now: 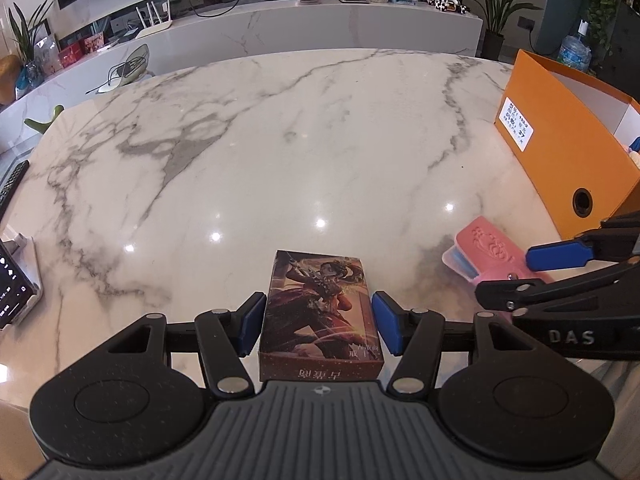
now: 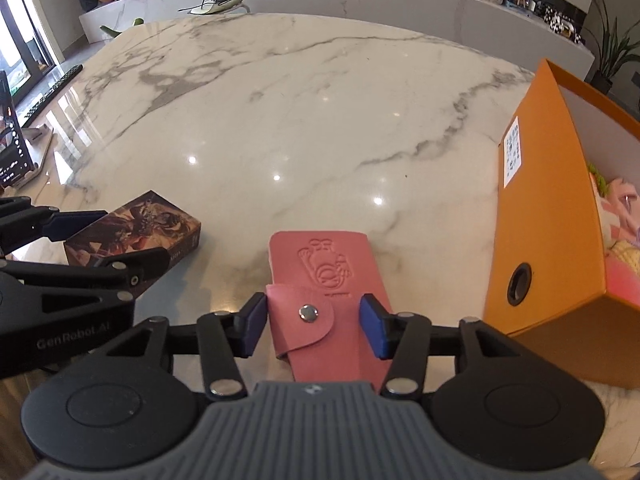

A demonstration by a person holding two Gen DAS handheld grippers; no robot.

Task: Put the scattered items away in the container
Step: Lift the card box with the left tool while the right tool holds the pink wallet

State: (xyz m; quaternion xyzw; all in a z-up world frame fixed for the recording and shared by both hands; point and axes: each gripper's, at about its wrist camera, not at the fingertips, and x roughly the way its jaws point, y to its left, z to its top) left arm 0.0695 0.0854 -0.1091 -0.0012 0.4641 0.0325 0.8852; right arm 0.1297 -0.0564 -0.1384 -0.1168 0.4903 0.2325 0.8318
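My left claw (image 1: pixel 318 323) pinches the card box (image 1: pixel 321 316); my right claw (image 2: pixel 313 325) pinches the pink wallet (image 2: pixel 332 300) on the table (image 2: pixel 304 120).

R gripper (image 2: pixel 313 325) jaws straddle pink snap wallet (image 2: pixel 329 280), pads at its edges. Card box (image 2: pixel 138 232) off to jaws' left, in L gripper (image 2: pixel 100 236). Orange container (image 2: pixel 548 216) to jaws' right.

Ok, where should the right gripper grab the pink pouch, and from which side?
Grip the pink pouch across its two long edges near the snap flap, coming down from above. It lies flat on the table and is narrow enough to fit between the right gripper fingers, which already straddle that end.
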